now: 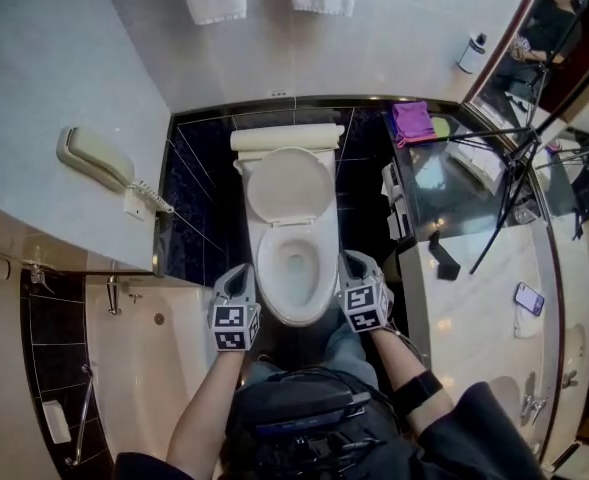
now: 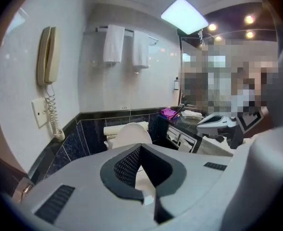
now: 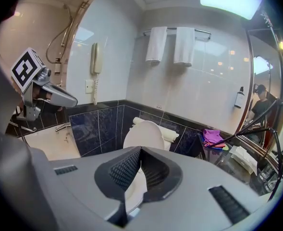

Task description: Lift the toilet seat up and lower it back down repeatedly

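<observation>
Head view: toilet seat [image 1: 268, 280] seems down on the bowl, lid [image 1: 289, 183] raised; left gripper [image 1: 239, 274] and right gripper [image 1: 353, 261] hover beside it, fingers closed on nothing; next lift apparently not yet started

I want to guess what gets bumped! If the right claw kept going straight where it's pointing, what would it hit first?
Most likely the toilet's raised lid. The shut right claw aims slightly downward at it, just above the open bowl. Nothing shows in between, though the depth is hard to judge.

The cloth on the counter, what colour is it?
Purple; the cloth shows best in the head view.
</observation>
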Demonstrator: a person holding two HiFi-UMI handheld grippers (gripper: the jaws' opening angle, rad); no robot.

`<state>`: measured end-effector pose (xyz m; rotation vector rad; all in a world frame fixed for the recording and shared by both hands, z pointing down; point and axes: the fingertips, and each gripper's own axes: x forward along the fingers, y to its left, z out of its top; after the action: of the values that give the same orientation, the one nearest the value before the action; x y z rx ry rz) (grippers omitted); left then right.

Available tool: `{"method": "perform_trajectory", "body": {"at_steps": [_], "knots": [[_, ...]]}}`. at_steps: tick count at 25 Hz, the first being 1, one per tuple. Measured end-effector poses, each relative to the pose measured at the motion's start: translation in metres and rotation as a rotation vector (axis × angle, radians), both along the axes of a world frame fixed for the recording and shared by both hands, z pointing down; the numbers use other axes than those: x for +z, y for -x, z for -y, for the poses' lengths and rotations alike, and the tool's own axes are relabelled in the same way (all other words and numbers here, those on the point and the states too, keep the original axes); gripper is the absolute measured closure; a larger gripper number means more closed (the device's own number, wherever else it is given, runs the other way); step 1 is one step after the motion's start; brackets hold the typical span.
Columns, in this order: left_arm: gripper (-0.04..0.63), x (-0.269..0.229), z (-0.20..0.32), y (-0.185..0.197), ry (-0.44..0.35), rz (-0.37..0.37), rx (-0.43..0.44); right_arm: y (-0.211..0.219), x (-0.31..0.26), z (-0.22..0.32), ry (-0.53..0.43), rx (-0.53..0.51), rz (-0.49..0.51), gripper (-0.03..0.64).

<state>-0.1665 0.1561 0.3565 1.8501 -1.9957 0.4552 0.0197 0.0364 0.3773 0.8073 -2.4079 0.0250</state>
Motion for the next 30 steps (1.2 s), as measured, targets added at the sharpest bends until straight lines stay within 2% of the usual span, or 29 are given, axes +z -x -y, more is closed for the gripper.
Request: {"method": "perform_trajectory", "body": {"at_steps": [6, 12, 24, 30], "knots": [[0.595, -0.023, 0.002, -0.01, -0.04, 0.014, 0.035, -0.017, -0.013, 0.009, -0.01, 0.046, 0.024, 0.598], [0.595, -0.029, 0.002, -0.008, -0.052, 0.032, 0.018, -0.024, -0.012, 0.009, -0.006, 0.057, 0.025, 0.598], [0.595, -0.017, 0.008, -0.012, -0.033, 0.05, 0.024, -0.026, 0.007, 0.015, 0.027, 0.057, -0.005, 0.592], [0.595, 0.009, 0.015, -0.015, -0.011, 0.056, 0.04, -0.025, 0.052, 0.021, 0.162, 0.093, 0.023, 0.489]]}}
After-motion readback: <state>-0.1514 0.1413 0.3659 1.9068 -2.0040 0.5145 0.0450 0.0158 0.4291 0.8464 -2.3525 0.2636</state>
